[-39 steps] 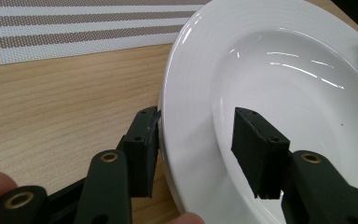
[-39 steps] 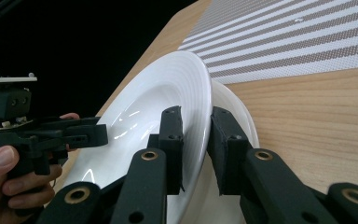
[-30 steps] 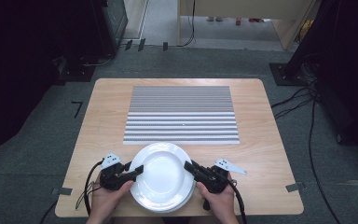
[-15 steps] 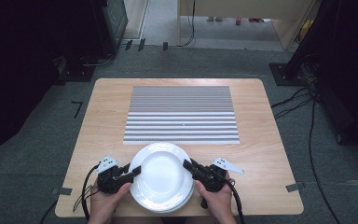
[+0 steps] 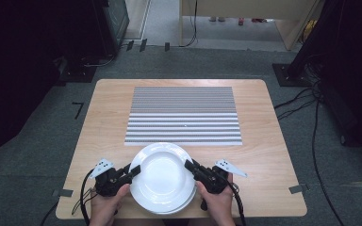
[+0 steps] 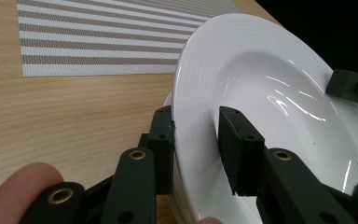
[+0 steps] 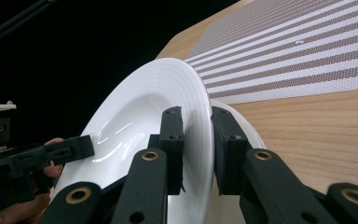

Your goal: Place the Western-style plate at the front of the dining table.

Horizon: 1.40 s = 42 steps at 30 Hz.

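Top white plate sits on a stack of plates at the near edge of the wooden table, centred btwn the two hands, just short of the striped placemat that lies toward the far edge.

Left gripper: jaws have just been closing w/ the plate's left rim btwn them. One pad is under the rim, the other sits on the inner slope; a sliver of gap seems to remain on the upper side, so prob. not fully clamped yet. Right gripper: jaws nearly closed, pinching the opposite rim, one pad on each face, pads look tight on it.

In both gripper views the top plate appears tipped up off the plate below it, which peeks out beside the lower pad.

Handling, as a guess: glazed ceramic, so stiff, fairly heavy for a pinch grip, slick, and breakable if dropped or knocked on the stack. Best hold is the flat ribbed rim at two opposite points, as now, pads well in from the lip. Lift both sides evenly; a tilt could let it slide out.
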Each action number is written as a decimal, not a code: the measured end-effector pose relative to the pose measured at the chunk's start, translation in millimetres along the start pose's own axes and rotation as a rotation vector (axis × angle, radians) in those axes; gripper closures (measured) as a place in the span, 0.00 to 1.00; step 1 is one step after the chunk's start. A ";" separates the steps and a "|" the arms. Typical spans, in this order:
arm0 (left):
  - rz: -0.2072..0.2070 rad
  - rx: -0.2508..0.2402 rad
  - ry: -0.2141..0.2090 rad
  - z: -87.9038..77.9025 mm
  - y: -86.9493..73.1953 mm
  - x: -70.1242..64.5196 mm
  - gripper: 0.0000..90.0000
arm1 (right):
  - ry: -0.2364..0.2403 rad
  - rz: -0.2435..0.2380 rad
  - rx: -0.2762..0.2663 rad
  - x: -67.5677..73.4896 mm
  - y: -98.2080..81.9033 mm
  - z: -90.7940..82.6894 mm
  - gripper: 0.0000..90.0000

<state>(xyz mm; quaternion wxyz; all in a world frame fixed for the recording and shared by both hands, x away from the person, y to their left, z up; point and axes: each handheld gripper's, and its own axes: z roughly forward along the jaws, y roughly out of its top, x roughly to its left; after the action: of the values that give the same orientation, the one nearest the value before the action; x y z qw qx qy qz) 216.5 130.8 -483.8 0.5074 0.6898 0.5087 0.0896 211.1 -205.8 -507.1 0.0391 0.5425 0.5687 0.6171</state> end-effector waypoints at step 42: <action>-0.079 -0.075 -0.118 14.2 38.5 -2.0 0.82 | 0.007 0.006 -0.066 -1.8 46.8 0.9 0.86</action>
<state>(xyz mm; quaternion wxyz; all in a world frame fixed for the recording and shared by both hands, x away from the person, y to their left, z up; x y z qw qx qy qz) 248.1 121.8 -459.2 0.5652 0.6537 0.5010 0.0476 239.1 -222.8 -473.5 0.0531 0.5406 0.5463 0.6376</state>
